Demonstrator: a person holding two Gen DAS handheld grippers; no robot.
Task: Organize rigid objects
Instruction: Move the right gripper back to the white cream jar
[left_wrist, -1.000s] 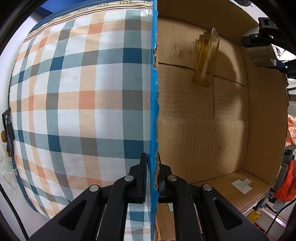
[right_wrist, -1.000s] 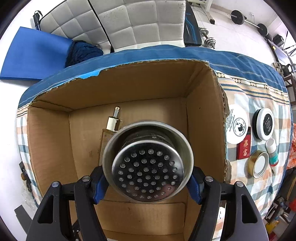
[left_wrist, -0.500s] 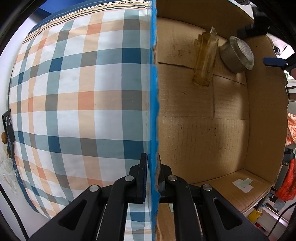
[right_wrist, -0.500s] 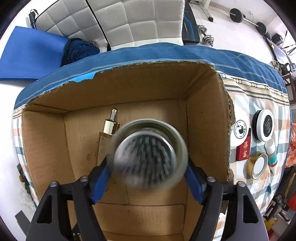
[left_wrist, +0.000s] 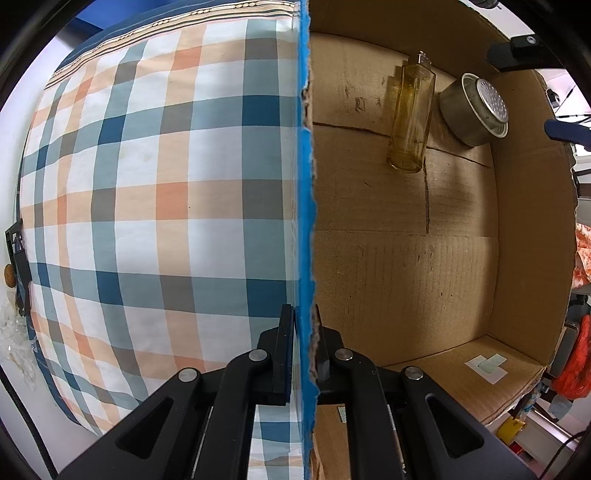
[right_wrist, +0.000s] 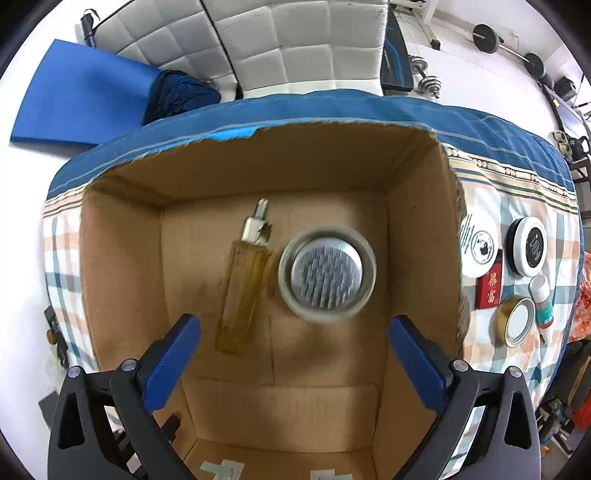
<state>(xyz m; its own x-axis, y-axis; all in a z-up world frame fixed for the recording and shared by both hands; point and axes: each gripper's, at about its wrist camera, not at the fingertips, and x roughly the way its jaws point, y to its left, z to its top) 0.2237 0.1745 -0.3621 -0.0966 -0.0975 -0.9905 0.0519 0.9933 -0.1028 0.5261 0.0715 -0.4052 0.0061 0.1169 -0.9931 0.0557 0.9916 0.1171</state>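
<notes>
left gripper (left_wrist: 303, 354) clamps box wall (left_wrist: 305, 184)

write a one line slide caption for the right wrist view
Right gripper opening above the cardboard box, metal tin dropped beside the amber bottle.

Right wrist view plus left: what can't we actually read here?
- Metal strainer cup: blurred in the right wrist view, so whether it has settled on the box floor is unclear.
- Right gripper: jaws opening, nothing between them; the left wrist view crops it at the edge.
- Labels on tins outside the box: too small.
- Glass bottle: contents unreadable.
</notes>
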